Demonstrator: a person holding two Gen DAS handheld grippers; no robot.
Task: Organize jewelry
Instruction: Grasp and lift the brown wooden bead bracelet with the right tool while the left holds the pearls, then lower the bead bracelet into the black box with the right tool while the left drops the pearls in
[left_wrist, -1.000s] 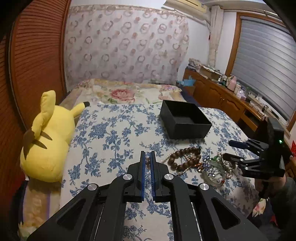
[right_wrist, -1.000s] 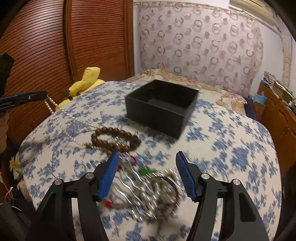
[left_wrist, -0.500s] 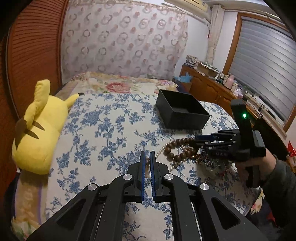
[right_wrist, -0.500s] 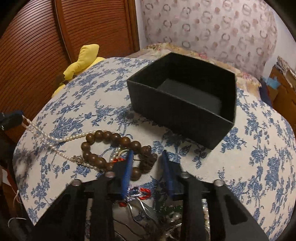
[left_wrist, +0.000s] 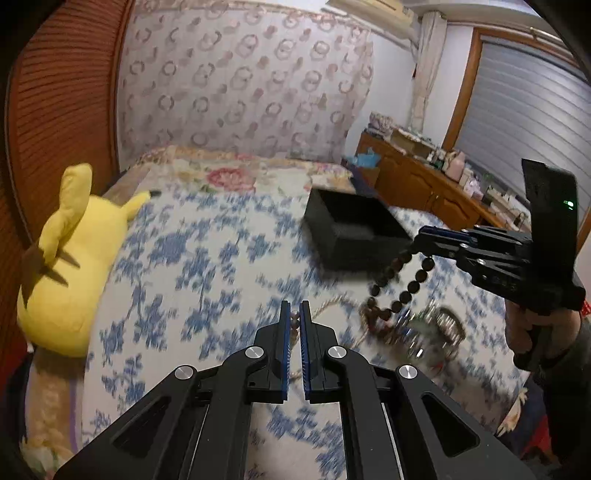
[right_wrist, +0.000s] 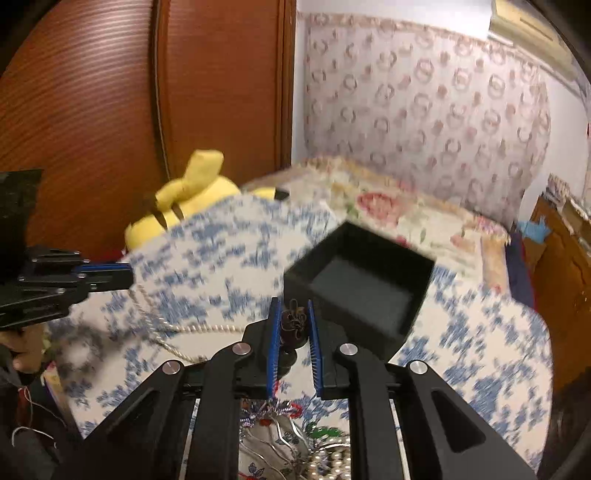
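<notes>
On the flowered bedspread (left_wrist: 192, 288), two grippers each hold a string of beads near a black box (left_wrist: 354, 236).

At far left a yellow plush toy (left_wrist: 70, 266) lies against the wooden wardrobe (right_wrist: 110, 96), at the edge of the bed. The left gripper (left_wrist: 294, 317) has its jaws pressed together on a pearl necklace (left_wrist: 294, 315), whose strand trails down onto the bedspread toward the right. Further right, the right gripper (right_wrist: 293, 325) is clamped on a brown bead bracelet (left_wrist: 402, 284), which hangs in a loop above a blurred heap of silvery and beaded jewelry (left_wrist: 424, 328), lifted clear of the cloth. Just behind the bracelet stands the open box, upright, nothing visible inside it. A wooden dresser (left_wrist: 424, 184) runs along the right wall under the window blinds (left_wrist: 524, 110).
</notes>
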